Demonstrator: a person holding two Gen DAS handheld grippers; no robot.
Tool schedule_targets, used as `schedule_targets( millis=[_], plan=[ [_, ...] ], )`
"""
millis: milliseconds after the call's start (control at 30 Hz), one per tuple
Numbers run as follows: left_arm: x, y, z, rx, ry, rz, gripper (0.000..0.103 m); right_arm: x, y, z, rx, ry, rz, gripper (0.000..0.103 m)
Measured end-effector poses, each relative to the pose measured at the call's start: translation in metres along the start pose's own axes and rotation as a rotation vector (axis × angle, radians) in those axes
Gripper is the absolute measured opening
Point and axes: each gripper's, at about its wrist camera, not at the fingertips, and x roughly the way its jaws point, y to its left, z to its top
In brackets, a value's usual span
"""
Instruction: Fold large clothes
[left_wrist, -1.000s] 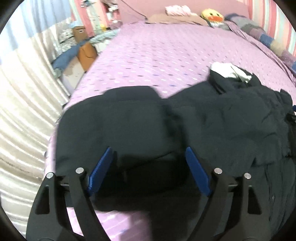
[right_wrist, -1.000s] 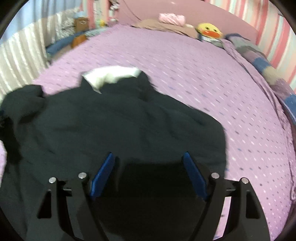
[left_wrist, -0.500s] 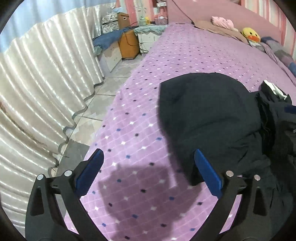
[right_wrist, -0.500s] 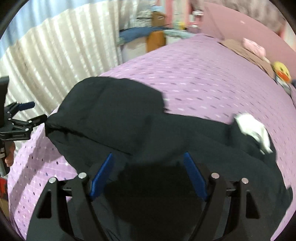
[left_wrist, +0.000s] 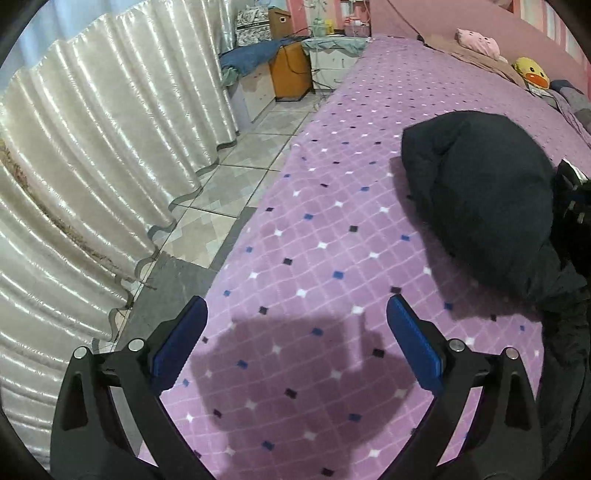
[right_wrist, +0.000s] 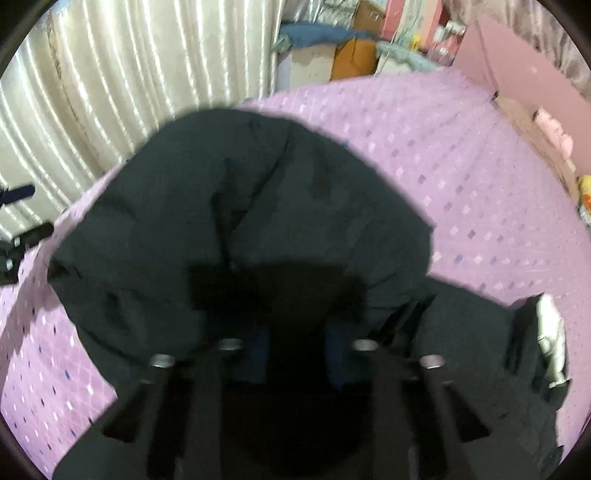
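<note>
My left gripper (left_wrist: 295, 339) hangs wide open, empty, over the purple bedspread (left_wrist: 332, 206) while the right gripper (right_wrist: 295, 350), its grip indiscernible through blur, presses the black jacket (right_wrist: 240, 206) mid-bed, likely flattening a fold.

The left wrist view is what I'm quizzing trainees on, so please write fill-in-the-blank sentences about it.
1. The left gripper has its jaws ____ with nothing between them.
2. The dark garment lies on a bedspread coloured ____.
3. Beside the bed hangs a shiny white ____.
4. The yellow plush toy near the head of the bed looks like a ____.

Missing words: open; purple; curtain; duck
</note>
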Motion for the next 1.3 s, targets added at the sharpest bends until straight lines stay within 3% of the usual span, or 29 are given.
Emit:
schedule_targets(
  millis=[100, 200, 333, 467, 600, 700, 800, 933, 967, 1033, 1067, 1133, 1200, 1233, 1300],
  plan=[
    [-0.002, -0.002, 0.004, -0.023, -0.002, -0.005, 0.097, -0.042, 0.003, 0.017, -0.018, -0.102, -0.047, 0.012],
    [-0.018, -0.007, 0.012, -0.038, -0.023, -0.025, 0.097, -0.096, -0.007, 0.030, -0.054, -0.216, -0.179, 0.012],
    [-0.037, -0.033, 0.024, -0.018, -0.059, -0.051, 0.097, -0.147, -0.055, 0.011, -0.014, -0.269, -0.314, 0.012],
    [-0.049, -0.060, 0.033, 0.000, -0.080, -0.093, 0.097, -0.173, -0.120, -0.054, 0.111, -0.217, -0.393, 0.012],
    [-0.055, -0.097, 0.041, 0.018, -0.078, -0.152, 0.097, -0.161, -0.191, -0.146, 0.243, -0.092, -0.451, 0.012],
    [-0.055, -0.136, 0.044, 0.045, -0.065, -0.229, 0.097, -0.141, -0.216, -0.202, 0.288, 0.010, -0.456, 0.012],
    [-0.050, -0.185, 0.044, 0.091, -0.035, -0.310, 0.097, -0.125, -0.214, -0.231, 0.284, 0.049, -0.435, 0.012],
    [-0.028, -0.242, 0.044, 0.118, 0.055, -0.371, 0.095, -0.116, -0.204, -0.231, 0.244, 0.044, -0.455, 0.012],
    [-0.021, -0.253, 0.043, 0.125, 0.084, -0.372, 0.090, -0.115, -0.202, -0.229, 0.234, 0.037, -0.468, 0.012],
    [-0.006, -0.276, 0.042, 0.151, 0.146, -0.406, 0.049, -0.123, -0.198, -0.225, 0.206, 0.005, -0.517, 0.012],
    [-0.005, -0.283, 0.042, 0.159, 0.153, -0.403, 0.048, -0.129, -0.195, -0.220, 0.192, -0.014, -0.551, 0.012],
    [-0.007, -0.297, 0.042, 0.187, 0.125, -0.372, 0.031, -0.151, -0.187, -0.217, 0.152, -0.067, -0.643, 0.012],
    [-0.017, -0.305, 0.041, 0.209, 0.102, -0.367, 0.023, -0.168, -0.173, -0.218, 0.128, -0.097, -0.704, 0.012],
    [-0.027, -0.309, 0.038, 0.238, 0.086, -0.365, 0.021, -0.176, -0.164, -0.223, 0.099, -0.101, -0.743, 0.012],
    [-0.035, -0.314, 0.031, 0.294, 0.071, -0.347, 0.018, -0.177, -0.154, -0.235, 0.079, -0.063, -0.741, 0.012]
  ],
)
